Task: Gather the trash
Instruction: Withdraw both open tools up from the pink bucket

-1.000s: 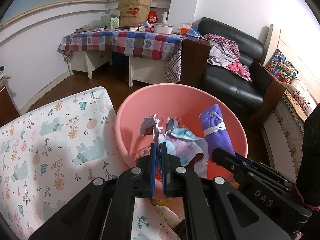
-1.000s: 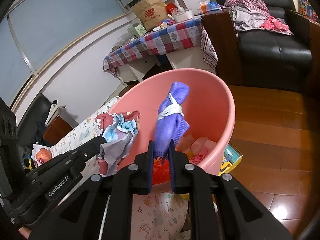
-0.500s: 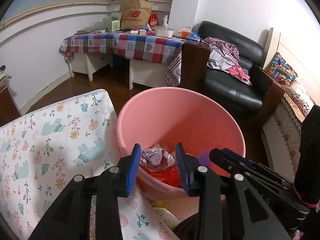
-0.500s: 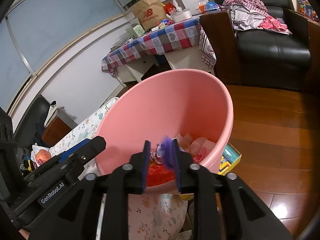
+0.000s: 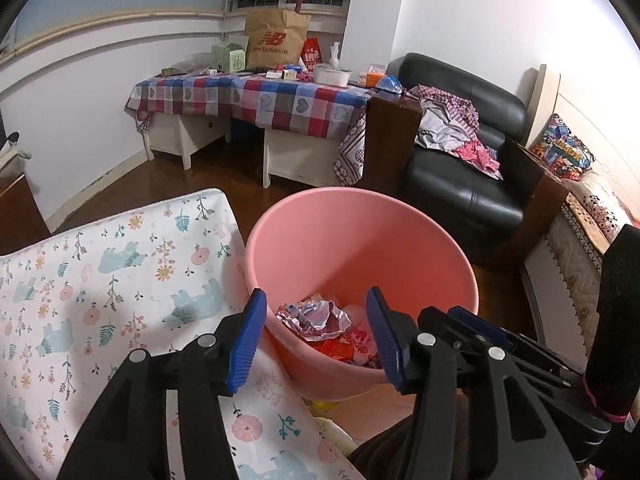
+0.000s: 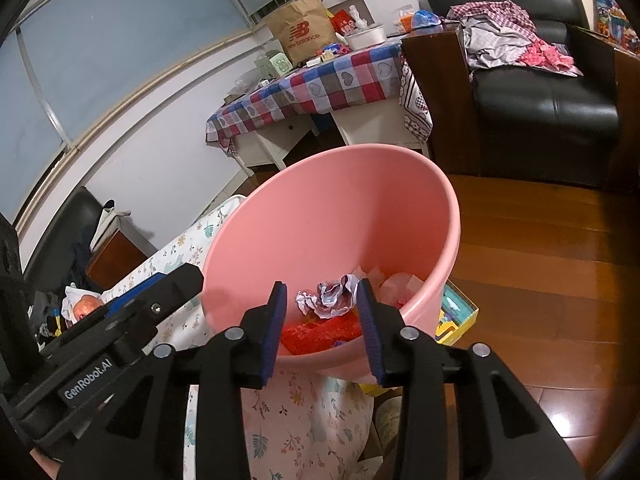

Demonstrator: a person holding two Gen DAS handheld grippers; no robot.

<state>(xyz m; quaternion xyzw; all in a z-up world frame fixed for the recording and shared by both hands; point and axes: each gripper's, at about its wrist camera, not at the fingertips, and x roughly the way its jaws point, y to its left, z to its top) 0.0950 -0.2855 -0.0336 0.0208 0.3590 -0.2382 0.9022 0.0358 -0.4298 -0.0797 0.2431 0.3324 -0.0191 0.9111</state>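
Now both grippers hang over the near edge of a big pink tub [image 5: 360, 240], and both point down into it. The left gripper [image 5: 316, 336] has its blue pads spread wide, and they are opening more. Nothing is between them. The right gripper [image 6: 322, 328] has its pads partly apart, and they are opening too. It holds nothing.

The trash sits at the bottom of the tub. On top is a crumpled shiny wrapper [image 5: 318, 318] with bits of pink and purple on it. Under and beside it lie some red scraps [image 6: 320, 330] and pale pink paper [image 6: 394, 284]. None of it touches the pads.

The tub sits just beside a white cloth with flowers and bears [image 5: 100, 280], and its rim touches the cloth's edge. Behind the tub is a table with a checked cloth [image 5: 256, 96], and a brown paper bag [image 5: 276, 40] stands on it. A black armchair [image 5: 468, 176] with clothes piled on it is to the right, on the brown wood floor [image 6: 540, 260].
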